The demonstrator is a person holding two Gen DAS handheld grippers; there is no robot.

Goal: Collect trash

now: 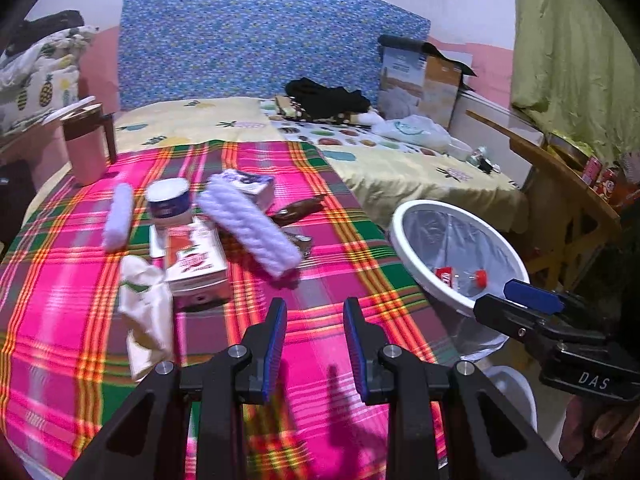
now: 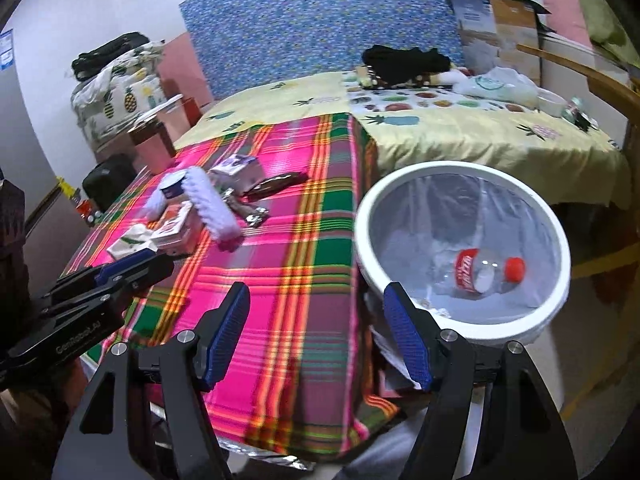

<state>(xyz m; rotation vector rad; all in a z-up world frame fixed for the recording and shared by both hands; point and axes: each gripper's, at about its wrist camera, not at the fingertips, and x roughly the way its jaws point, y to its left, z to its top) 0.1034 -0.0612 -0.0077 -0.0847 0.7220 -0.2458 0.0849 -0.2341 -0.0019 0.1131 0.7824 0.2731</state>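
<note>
Right now the left gripper (image 1: 316,344) hangs over the pink plaid cloth (image 1: 248,360) with its blue-padded jaws a modest gap apart and nothing between them. The right gripper (image 2: 320,332) stands wider open, also empty, above the near edge of the cloth where it meets the white bin (image 2: 560,240).

The bin is lined with a clear bag and stands just off the right side of the plaid surface. One piece of trash lies at its bottom: a clear plastic bottle (image 2: 486,274) with a red label and red cap, on its side.

The rest of the litter sits in a cluster on the far left part of the cloth, well apart from both grippers. A red and white carton (image 1: 196,264) lies flat, with a crumpled white wrapper (image 1: 144,312) just beside it toward the camera. Behind the carton stands a small white tub with a blue label (image 1: 170,204). A lavender ribbed roll (image 1: 250,226) lies diagonally across the pile (blurred, so its material is hard to tell), and a smaller lavender piece (image 1: 118,216) lies to the left of the tub. A brown wrapper (image 1: 298,210) and a bit of foil (image 1: 300,240) lie to the right of the roll.

A pink lidded jug (image 1: 86,142) stands at the far left corner.
</note>
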